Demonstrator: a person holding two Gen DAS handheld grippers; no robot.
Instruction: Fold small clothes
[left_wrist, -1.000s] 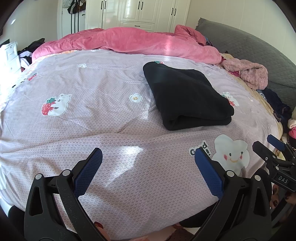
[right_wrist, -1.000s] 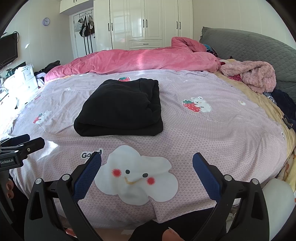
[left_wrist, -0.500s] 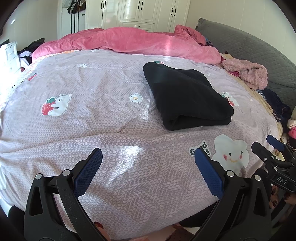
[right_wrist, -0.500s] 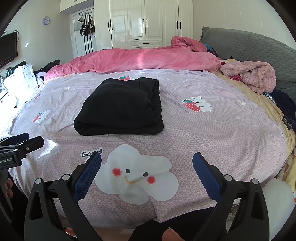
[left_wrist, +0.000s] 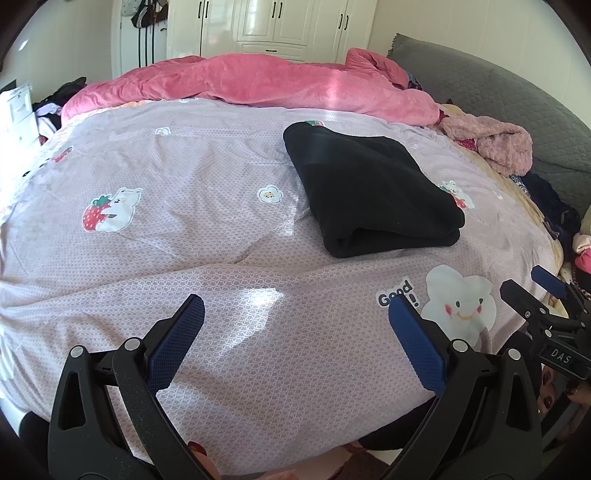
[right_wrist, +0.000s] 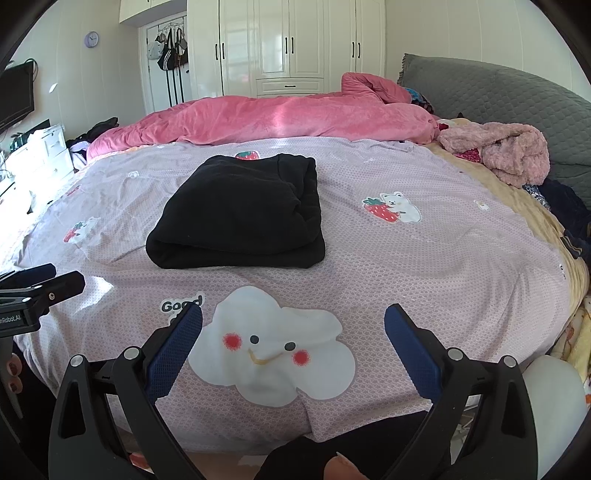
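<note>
Hovering both grippers, left gripper (left_wrist: 293, 325) and right gripper (right_wrist: 293, 332) spread wide and empty, near the bed's (right_wrist: 461, 258) edge; soft black fleece garment (right_wrist: 240, 214) sits folded, thick rectangle, mid-bed beyond.

Left gripper (left_wrist: 293, 314) hangs over the near edge of the lilac cartoon-print bedspread (left_wrist: 207, 236), its 2 blue pads spread wide with nothing between them. The folded black garment (left_wrist: 369, 188) sits further up the bed to the right, not touching either gripper. Right gripper (left_wrist: 533, 284) pokes in at the far right edge. Pink duvet (left_wrist: 266, 85) is bunched along the back, fuzzy pink garment (left_wrist: 495, 144) beside it.
</note>
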